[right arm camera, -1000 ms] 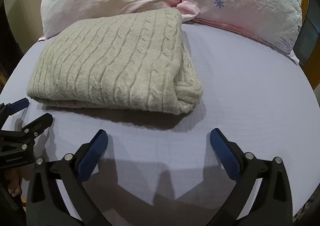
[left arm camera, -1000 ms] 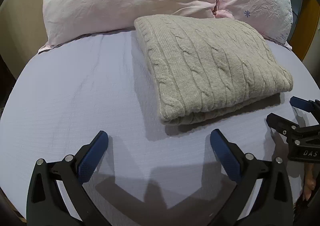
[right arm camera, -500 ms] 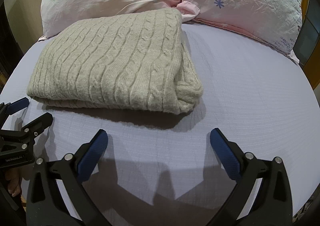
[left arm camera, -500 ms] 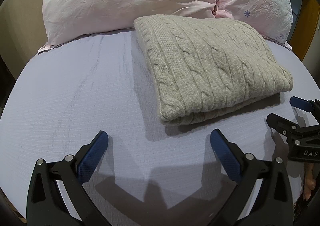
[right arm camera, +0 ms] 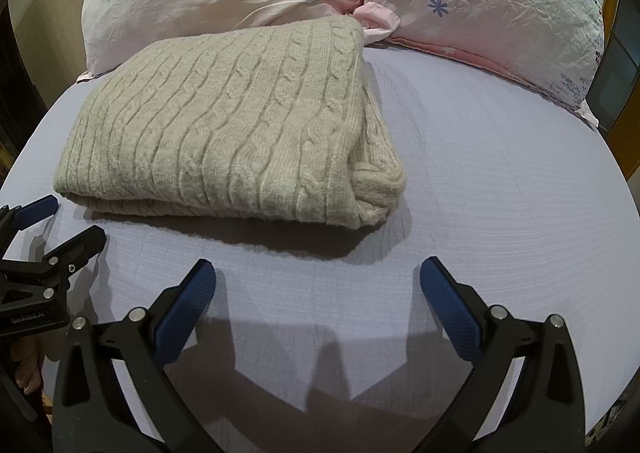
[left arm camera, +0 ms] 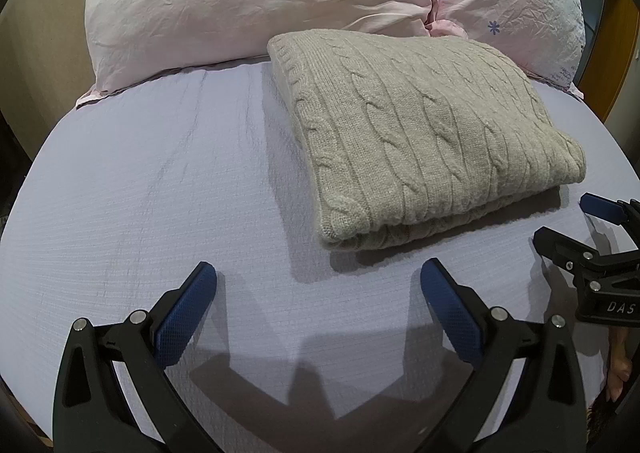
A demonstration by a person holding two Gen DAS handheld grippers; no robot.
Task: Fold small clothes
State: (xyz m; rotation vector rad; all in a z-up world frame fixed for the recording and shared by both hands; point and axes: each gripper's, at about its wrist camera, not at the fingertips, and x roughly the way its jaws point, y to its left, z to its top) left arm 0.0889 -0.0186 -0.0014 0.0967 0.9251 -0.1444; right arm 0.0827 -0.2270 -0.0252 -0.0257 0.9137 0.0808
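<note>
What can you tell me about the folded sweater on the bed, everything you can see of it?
The sweater is beige cable-knit, woolly-looking and thick. It is folded into a neat rectangle of stacked layers, with a ribbed edge at its far left corner. It lies flat on the lavender sheet, its far edge against the pink flowered pillows. In the right wrist view a rounded fold bulges at the near right corner. Neither tool touches it; both sit open, short of its near edge.

- i'm looking at a bedroom in a home.
- a bed [left arm camera: 160, 181] fills both views, under a pale lilac sheet [right arm camera: 500, 181].
- two pink pillows [left arm camera: 248, 1] with small flowers and a tree print lie at its head, side by side.
- a folded cable-knit sweater [right arm camera: 224, 121] lies on the sheet, its far edge against the pillows.
- orange-brown wood [left arm camera: 624, 37] shows past the right pillow; i can't tell what it is.
</note>
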